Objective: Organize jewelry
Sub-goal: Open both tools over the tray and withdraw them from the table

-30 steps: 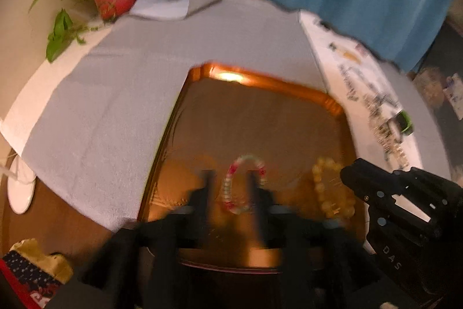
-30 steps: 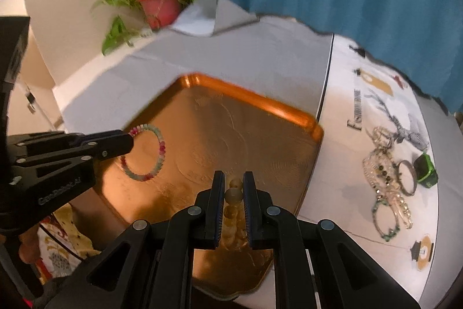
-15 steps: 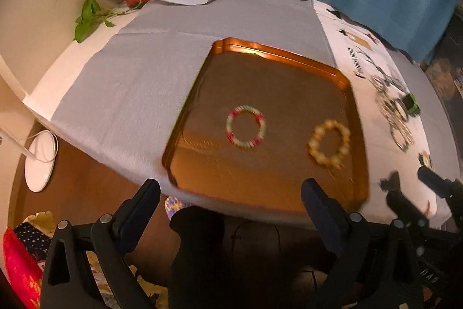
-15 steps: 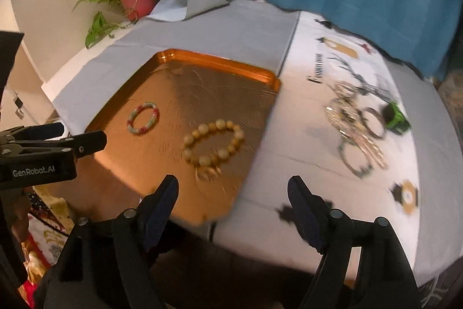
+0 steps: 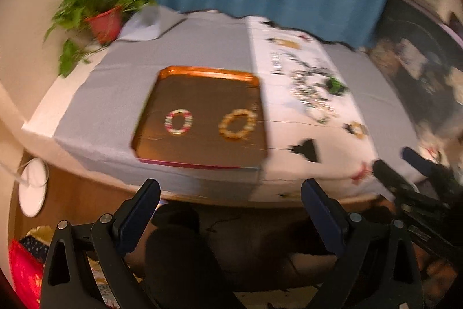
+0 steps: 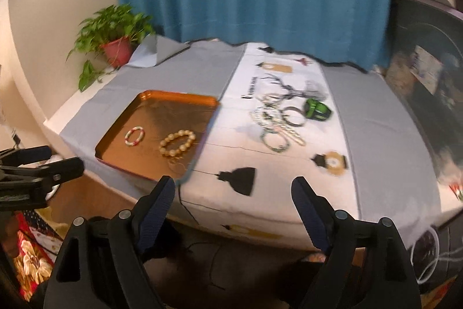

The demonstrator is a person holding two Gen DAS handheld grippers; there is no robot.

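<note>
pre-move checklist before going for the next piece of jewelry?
1. Left gripper empty, fingers wide: ok.
2. Right gripper empty, jaws opening: ok.
3. Multicolor bracelet flat in the tray: ok.
4. Yellow bead bracelet in tray, apart from the multicolor one: ok.
5. Bare tray area behind both bracelets: ok.
6. Loose jewelry pile on white cloth; pieces overlap, so clean single pick: cannot tell.
</note>
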